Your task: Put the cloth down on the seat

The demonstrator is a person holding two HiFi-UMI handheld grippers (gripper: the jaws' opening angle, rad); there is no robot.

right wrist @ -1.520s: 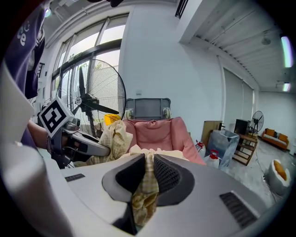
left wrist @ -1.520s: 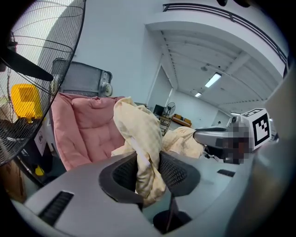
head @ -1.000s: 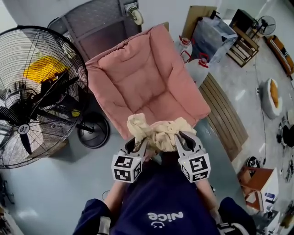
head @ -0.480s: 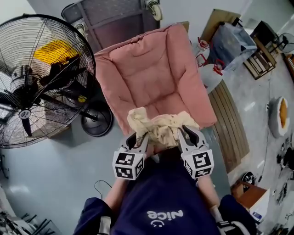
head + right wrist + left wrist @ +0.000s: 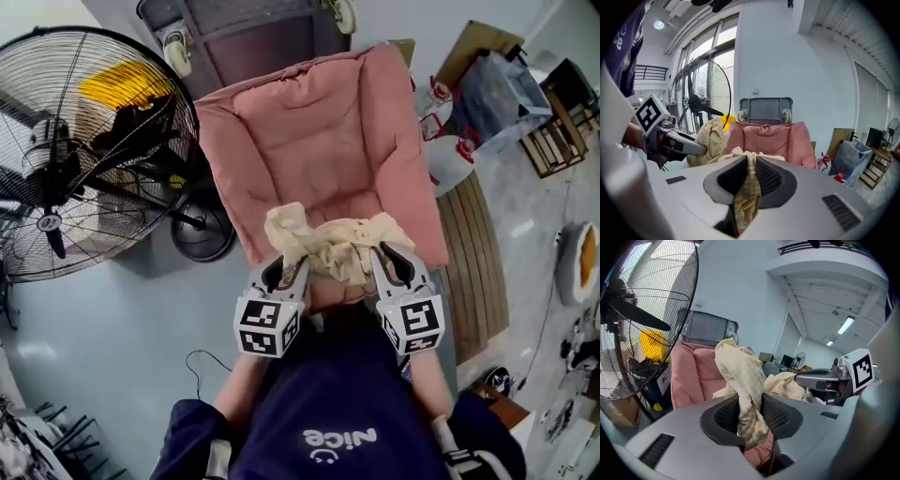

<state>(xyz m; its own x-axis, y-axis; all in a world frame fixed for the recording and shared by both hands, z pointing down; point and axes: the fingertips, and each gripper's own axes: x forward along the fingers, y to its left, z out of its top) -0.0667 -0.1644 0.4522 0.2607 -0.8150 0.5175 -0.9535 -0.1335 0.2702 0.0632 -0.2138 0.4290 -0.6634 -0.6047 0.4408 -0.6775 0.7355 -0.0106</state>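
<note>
Both clenched on cream cloth [image 5: 335, 249]: left gripper [image 5: 284, 277] pinching its left end, right gripper [image 5: 391, 264] its right end, bunched over pink seat [image 5: 319, 141] front edge.

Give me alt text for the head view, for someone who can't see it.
Seen from above, a person holds a bunched cream cloth, the left gripper and right gripper each clamped on one end, over the front edge of a pink cushioned seat. A large floor fan stands left of the seat.
</note>
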